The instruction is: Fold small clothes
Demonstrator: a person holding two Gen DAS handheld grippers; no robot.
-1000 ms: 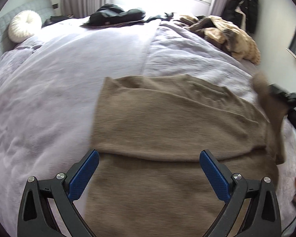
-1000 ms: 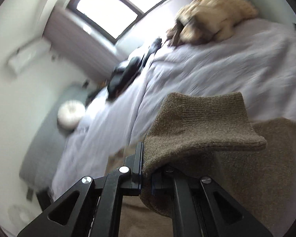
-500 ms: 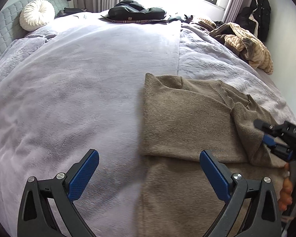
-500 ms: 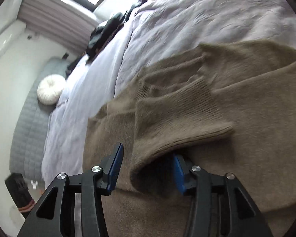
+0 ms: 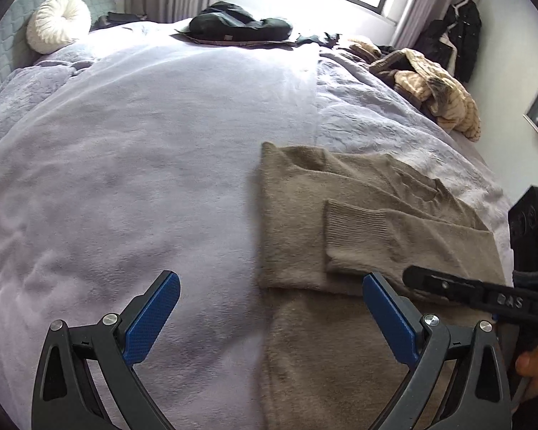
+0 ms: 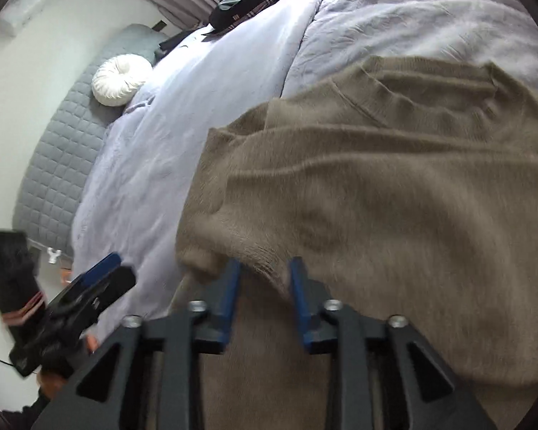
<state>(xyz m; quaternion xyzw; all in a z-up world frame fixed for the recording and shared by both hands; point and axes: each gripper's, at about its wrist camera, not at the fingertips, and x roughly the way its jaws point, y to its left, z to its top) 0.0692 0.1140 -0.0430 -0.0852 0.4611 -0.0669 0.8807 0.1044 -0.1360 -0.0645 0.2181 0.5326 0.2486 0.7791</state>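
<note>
A brown knit sweater (image 5: 297, 215) lies flat on the lilac bedspread (image 5: 125, 161), one sleeve folded across its body with the ribbed cuff (image 5: 355, 229) pointing left. My left gripper (image 5: 269, 277) hovers wide open over the sweater's left edge, nothing between its blue pads. In the right wrist view my right gripper (image 6: 264, 265) stands open low over the sweater (image 6: 376, 197). The cuff's edge (image 6: 258, 251) lies just ahead of its pads, and neither pad presses on it. The left gripper (image 6: 104, 268) shows at the lower left there.
A round white cushion (image 5: 59, 23) leans on the grey quilted headboard (image 5: 3, 46). Dark clothes (image 5: 236, 27) and a tan fluffy garment (image 5: 434, 93) lie at the bed's far side. A coat (image 5: 459, 43) hangs in the corner. A hand (image 5: 531, 369) holds the right gripper.
The right gripper carried the sleeve down onto the sweater's body, opened and let it go. The left gripper shifted left, so the sweater now lies to its right.
</note>
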